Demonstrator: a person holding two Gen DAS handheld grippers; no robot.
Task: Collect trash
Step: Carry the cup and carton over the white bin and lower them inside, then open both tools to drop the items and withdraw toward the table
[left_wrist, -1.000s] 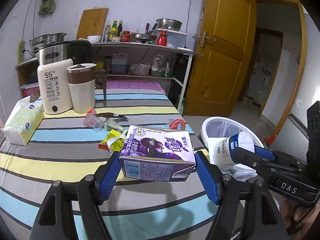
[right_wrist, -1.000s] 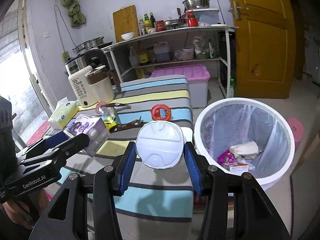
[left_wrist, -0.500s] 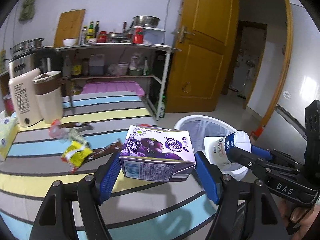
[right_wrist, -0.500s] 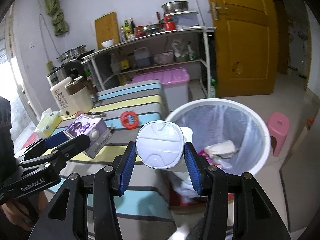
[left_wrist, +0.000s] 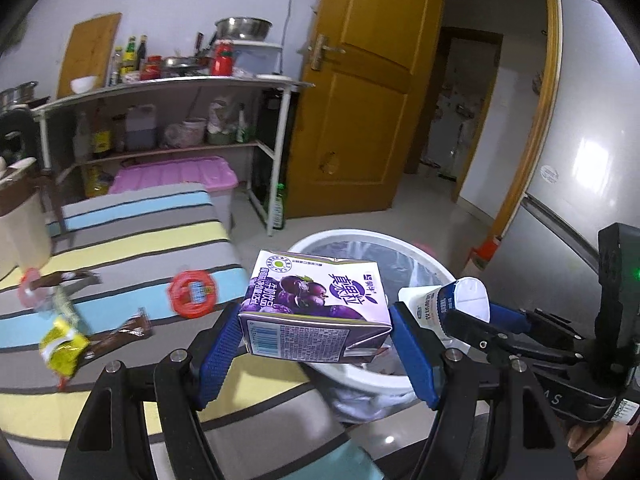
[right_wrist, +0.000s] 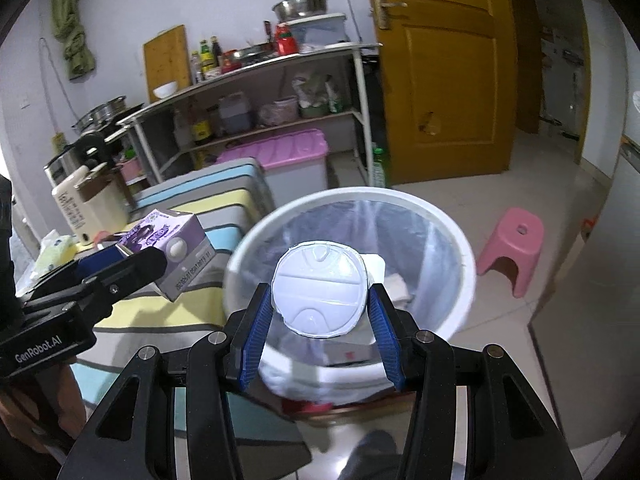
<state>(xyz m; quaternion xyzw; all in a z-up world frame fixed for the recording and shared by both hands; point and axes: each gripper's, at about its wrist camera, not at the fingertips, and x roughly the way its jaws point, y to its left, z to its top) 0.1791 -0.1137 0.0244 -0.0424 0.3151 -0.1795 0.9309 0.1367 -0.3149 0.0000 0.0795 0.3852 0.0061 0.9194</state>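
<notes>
We hold trash over the bin (right_wrist: 448,216).
Left gripper (left_wrist: 316,344) clamps purple carton (left_wrist: 316,300); right gripper (right_wrist: 320,320) clamps yogurt cup (right_wrist: 319,288).

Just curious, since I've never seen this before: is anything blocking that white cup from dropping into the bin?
Nothing visible does. The right gripper holds the white cup over the open trash bin; only earlier trash lies inside.

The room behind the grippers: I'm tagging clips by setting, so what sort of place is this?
Probably a home kitchen or dining room: a shelf rack with sauce bottles and a metal bowl, and a kettle.
</notes>
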